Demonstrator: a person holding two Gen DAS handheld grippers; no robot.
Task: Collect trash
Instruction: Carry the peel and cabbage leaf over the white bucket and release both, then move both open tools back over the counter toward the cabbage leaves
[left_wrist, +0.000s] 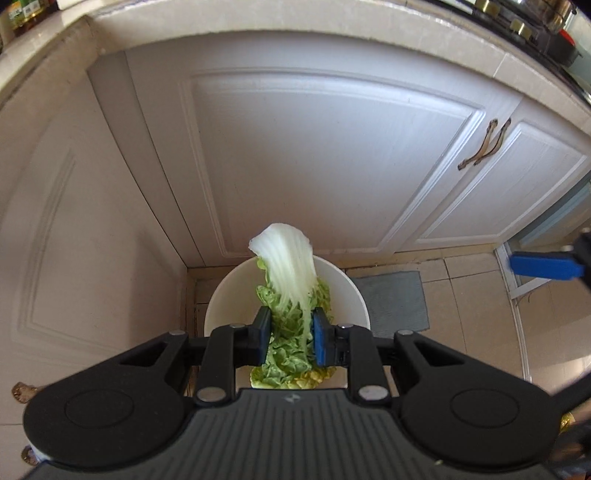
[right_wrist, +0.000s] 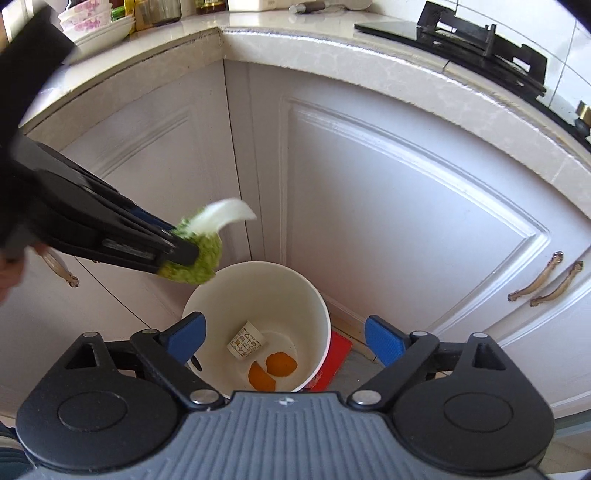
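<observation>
My left gripper (left_wrist: 291, 338) is shut on a cabbage leaf (left_wrist: 291, 280), green with a white stalk. It holds the leaf above the white trash bin (left_wrist: 354, 295) on the floor. In the right wrist view the left gripper (right_wrist: 184, 247) comes in from the left with the leaf (right_wrist: 207, 236) over the bin's far left rim (right_wrist: 258, 264). My right gripper (right_wrist: 284, 339) is open and empty just above the bin's near side. Inside the bin lie a patterned paper cup (right_wrist: 245, 339) and two orange peel pieces (right_wrist: 273, 371).
White cabinet doors (right_wrist: 388, 206) with bronze handles (right_wrist: 546, 280) close in behind the bin in a corner. A stone counter (right_wrist: 332, 48) with a stove (right_wrist: 480, 48) and bowls (right_wrist: 92, 18) runs above. A red item (right_wrist: 336, 354) and a grey mat (left_wrist: 395, 299) lie beside the bin.
</observation>
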